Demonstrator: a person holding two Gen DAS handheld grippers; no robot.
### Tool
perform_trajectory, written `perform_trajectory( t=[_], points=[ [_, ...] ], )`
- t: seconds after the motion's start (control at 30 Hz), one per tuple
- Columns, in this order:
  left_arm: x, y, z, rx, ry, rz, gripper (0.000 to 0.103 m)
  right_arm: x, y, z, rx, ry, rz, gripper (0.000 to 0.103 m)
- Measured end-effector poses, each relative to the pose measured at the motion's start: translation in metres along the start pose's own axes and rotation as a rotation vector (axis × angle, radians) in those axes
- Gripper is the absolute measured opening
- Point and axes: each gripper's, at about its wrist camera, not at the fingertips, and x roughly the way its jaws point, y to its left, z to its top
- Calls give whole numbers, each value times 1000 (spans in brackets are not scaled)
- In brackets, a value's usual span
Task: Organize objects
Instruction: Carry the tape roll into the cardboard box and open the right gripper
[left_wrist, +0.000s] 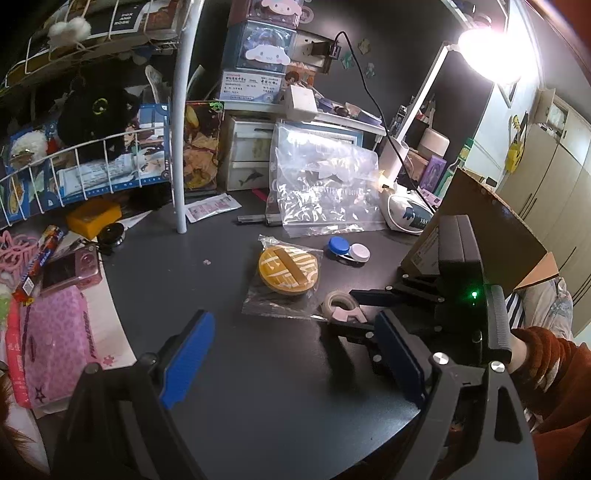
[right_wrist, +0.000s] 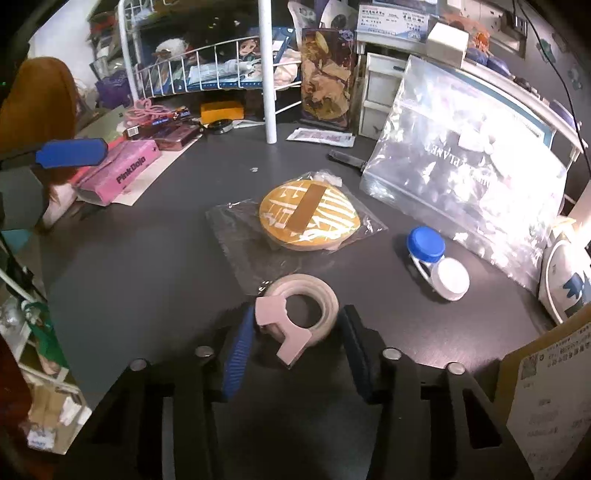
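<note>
A white tape roll with a pink cutter (right_wrist: 301, 314) sits between the fingers of my right gripper (right_wrist: 297, 343); the jaws stand close on both sides of it on the dark desk (right_wrist: 147, 258). In the left wrist view the roll (left_wrist: 341, 306) lies in the right gripper (left_wrist: 352, 310). My left gripper (left_wrist: 291, 354) is open and empty above the desk's near part. A round yellow item in a clear bag (right_wrist: 308, 218) (left_wrist: 288, 271) lies just beyond the roll. A blue and white contact lens case (right_wrist: 437, 262) (left_wrist: 349, 251) lies to the right.
A large clear zip bag (right_wrist: 461, 184) leans at the back right. A cardboard box (left_wrist: 480, 236) stands at the right. A wire rack with a white pole (right_wrist: 267, 70), a pink box (right_wrist: 118, 170), a pink camera (left_wrist: 70, 271) and small clutter fill the left.
</note>
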Motion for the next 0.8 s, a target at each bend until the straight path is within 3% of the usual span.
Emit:
perform_trajectory(
  t=[0.23, 0.4, 0.57, 0.73, 0.8],
  points=[
    [5, -11, 7, 23, 20, -43, 86, -23, 10, -3, -47, -49, 10, 40],
    [6, -33, 17, 50, 33, -151, 85, -71, 28, 8, -101, -133, 68, 39],
    [-6, -57, 35, 64, 1, -256, 61, -119, 40, 21, -174, -213, 69, 39],
    [-20, -85, 55, 126, -29, -278, 43, -155, 40, 26, -225, -276, 22, 39],
    [-23, -99, 63, 162, -39, -279, 40, -167, 35, 26, -236, -298, -4, 39]
  ],
)
